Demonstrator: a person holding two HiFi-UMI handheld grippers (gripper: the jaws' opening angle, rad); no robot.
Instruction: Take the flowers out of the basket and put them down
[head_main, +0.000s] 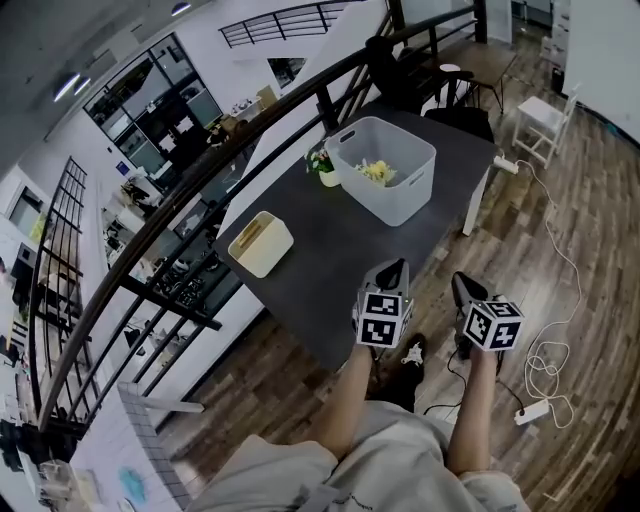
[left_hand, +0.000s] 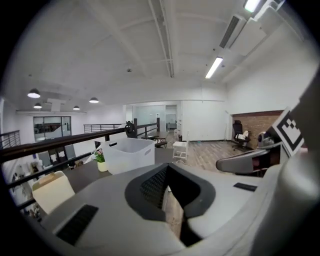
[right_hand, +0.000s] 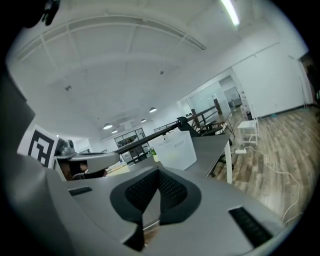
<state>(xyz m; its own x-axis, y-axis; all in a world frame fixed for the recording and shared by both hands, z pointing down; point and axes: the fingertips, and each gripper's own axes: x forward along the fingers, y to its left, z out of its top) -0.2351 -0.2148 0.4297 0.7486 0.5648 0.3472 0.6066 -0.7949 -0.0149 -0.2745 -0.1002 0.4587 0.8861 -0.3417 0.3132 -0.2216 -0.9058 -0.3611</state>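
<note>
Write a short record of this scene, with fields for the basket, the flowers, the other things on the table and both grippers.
basket: white basket at the far end of the dark table
flowers: yellow flowers lying inside the basket, not yet taken out
other things: small potted plant beside the basket, on the railing side; cream box nearer the person
left: left gripper at the table's near edge, jaws together, empty
right: right gripper beside the table, over the floor, jaws together, empty

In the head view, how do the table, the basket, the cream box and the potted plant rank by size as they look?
1. table
2. basket
3. cream box
4. potted plant
The differences are plain, so nearness to the camera does not change the order.
</note>
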